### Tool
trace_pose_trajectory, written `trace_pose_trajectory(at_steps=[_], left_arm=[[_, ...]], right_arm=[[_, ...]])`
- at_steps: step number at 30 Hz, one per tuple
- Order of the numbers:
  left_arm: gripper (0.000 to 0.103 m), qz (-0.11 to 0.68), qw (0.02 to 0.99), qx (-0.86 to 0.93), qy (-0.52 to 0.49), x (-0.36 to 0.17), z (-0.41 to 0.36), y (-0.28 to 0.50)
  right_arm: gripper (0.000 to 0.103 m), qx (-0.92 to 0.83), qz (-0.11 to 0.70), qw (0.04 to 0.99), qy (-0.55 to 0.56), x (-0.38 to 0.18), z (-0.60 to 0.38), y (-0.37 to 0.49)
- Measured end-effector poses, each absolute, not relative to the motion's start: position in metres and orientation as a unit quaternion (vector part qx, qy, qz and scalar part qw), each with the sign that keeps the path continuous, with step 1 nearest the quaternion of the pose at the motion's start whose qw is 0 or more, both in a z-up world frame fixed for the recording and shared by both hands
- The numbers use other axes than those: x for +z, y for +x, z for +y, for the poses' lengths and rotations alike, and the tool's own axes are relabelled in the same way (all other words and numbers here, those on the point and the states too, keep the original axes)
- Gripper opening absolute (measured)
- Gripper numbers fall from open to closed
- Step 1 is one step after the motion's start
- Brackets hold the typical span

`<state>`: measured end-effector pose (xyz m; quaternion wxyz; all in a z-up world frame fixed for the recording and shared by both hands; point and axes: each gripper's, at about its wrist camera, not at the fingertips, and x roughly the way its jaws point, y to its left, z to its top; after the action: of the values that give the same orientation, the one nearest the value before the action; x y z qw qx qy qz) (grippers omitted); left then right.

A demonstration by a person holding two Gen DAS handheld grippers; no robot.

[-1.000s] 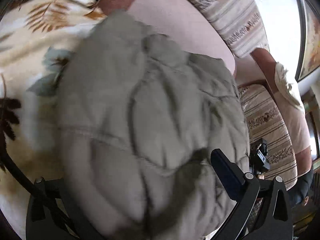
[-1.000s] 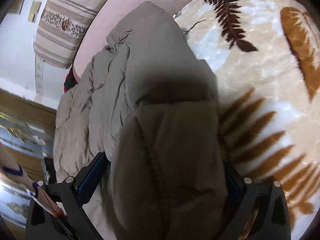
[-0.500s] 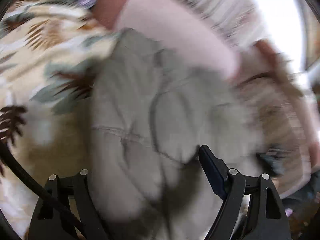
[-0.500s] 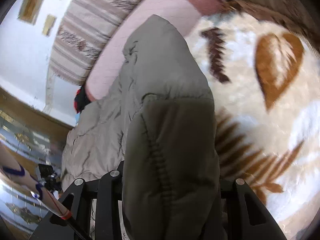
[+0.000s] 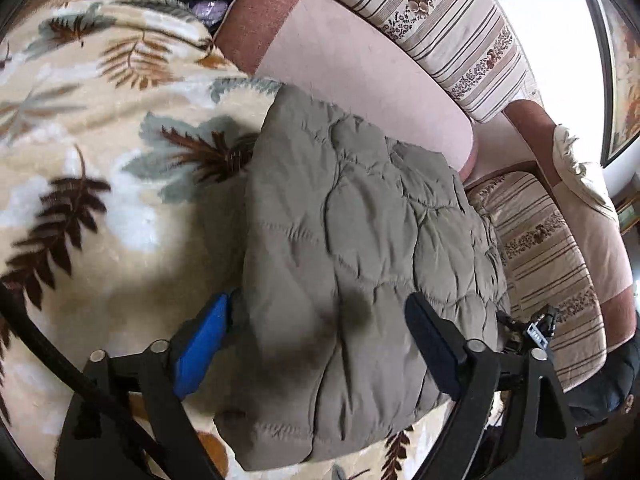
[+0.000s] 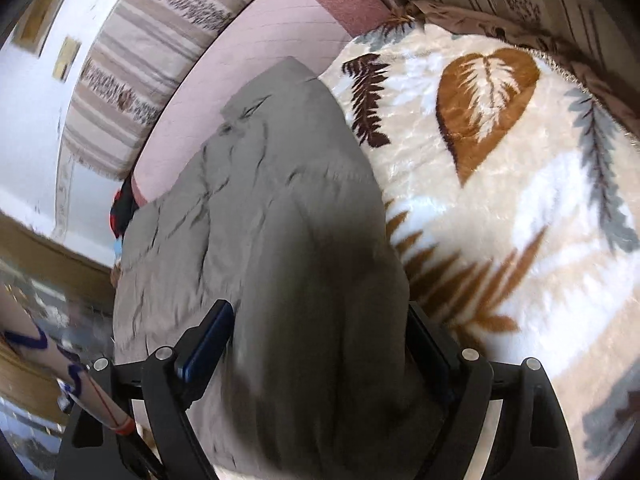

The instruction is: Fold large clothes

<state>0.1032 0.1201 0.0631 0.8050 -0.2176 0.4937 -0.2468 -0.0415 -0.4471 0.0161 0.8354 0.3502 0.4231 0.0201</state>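
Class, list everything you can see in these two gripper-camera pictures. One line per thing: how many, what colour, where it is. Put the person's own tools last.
Quilted jacket: one, grey-green, bunched on the blanket, between both grippers' fingers.
Leaf-print blanket: one, cream with brown and grey-blue leaves, under the jacket.
Sofa seat cushion: one, pink, beyond the jacket.
Striped back cushions: at least two, beige with brown stripes, behind and right of the pink cushion.
Cream cloth: one, draped over the sofa arm at right.
Framed pictures: two in the right wrist view, gold-toned, on the white wall.
Left gripper: black, blue pads, fingers either side of the jacket.
Right gripper: black, blue pads, straddling a jacket fold.
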Motion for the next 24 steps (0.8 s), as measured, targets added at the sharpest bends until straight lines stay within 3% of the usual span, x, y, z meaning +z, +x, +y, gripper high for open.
trace_pose_trajectory(at_steps=[6, 10, 13, 15, 19, 24], left_arm=[[0.094, 0.545, 0.771, -0.252, -0.211, 0.019, 0.094, 0.112], [0.087, 0.527, 0.788, -0.238, -0.21, 0.027, 0.089, 0.121], [0.086, 0.521, 0.8, -0.222, -0.199, 0.033, 0.086, 0.128], [0.086, 0.521, 0.802, -0.214, -0.199, 0.035, 0.085, 0.128], [0.086, 0.518, 0.807, -0.203, -0.198, 0.041, 0.086, 0.121], [0.086, 0.495, 0.835, -0.188, -0.15, 0.071, 0.093, 0.091]], right_arm=[[0.093, 0.013, 0.449, 0.84, 0.303, 0.006, -0.431, -0.037], [0.069, 0.008, 0.441, 0.835, 0.328, 0.009, -0.439, -0.02], [0.065, -0.008, 0.445, 0.833, 0.328, 0.01, -0.442, 0.006], [0.067, -0.018, 0.448, 0.837, 0.314, 0.01, -0.437, 0.013], [0.086, -0.061, 0.439, 0.849, 0.289, 0.01, -0.433, 0.007], [0.086, -0.134, 0.388, 0.895, 0.174, 0.051, -0.413, -0.019]])
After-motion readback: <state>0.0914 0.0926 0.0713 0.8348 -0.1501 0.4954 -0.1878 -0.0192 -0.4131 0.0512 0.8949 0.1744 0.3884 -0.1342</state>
